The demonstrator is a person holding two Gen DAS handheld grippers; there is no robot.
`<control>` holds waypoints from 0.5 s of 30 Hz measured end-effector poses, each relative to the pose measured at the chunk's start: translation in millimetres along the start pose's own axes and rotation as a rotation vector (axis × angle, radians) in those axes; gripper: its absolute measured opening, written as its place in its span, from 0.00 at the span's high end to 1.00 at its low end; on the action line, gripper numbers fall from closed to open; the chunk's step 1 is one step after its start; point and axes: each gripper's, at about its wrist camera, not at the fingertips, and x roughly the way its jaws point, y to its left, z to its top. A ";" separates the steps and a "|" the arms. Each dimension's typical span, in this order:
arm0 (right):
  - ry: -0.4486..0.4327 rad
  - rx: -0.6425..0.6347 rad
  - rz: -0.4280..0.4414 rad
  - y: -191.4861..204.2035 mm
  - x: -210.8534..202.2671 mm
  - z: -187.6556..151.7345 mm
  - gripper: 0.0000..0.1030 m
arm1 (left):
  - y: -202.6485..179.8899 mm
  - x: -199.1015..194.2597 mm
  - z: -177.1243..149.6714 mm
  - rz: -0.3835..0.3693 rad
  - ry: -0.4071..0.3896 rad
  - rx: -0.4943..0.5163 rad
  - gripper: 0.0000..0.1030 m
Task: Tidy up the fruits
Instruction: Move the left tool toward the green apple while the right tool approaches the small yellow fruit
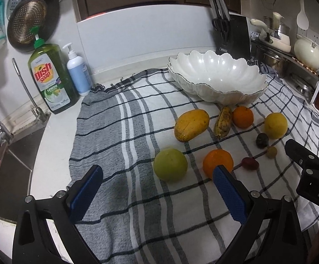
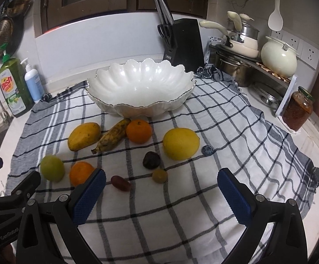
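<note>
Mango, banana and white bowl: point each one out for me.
mango (image 2: 84, 136): right wrist view, middle of its yellow skin.
banana (image 2: 112, 139): right wrist view, spotted middle of the peel.
white bowl (image 2: 103, 101): right wrist view, outer wall under the scalloped rim, left side.

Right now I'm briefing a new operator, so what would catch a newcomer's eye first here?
The big white scalloped bowl at the back of the checked cloth, nothing visible in it. In front lie loose fruits: a mango, a spotted banana and a yellow lemon. Both grippers hover open at the near edge.
</note>
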 end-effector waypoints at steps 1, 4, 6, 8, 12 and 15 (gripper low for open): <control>0.003 0.001 -0.001 0.4 2.6 0.3 0.00 | -0.8 3.6 0.7 0.000 0.002 0.003 0.05; 0.013 0.013 0.002 0.5 11.9 2.3 0.00 | -2.2 14.4 1.4 -0.004 0.015 0.008 0.06; 0.014 0.017 -0.001 2.0 17.1 4.7 0.00 | -1.9 22.1 1.8 -0.006 0.029 0.007 0.07; 0.011 0.014 -0.003 3.7 20.1 5.1 0.00 | -1.7 27.6 1.9 -0.009 0.040 0.007 0.10; 0.017 0.006 -0.006 7.4 27.3 5.5 0.00 | -2.0 37.3 2.3 -0.011 0.055 0.012 0.12; 0.033 0.002 -0.005 9.0 33.4 5.4 0.00 | -2.9 44.7 2.2 -0.023 0.072 0.015 0.16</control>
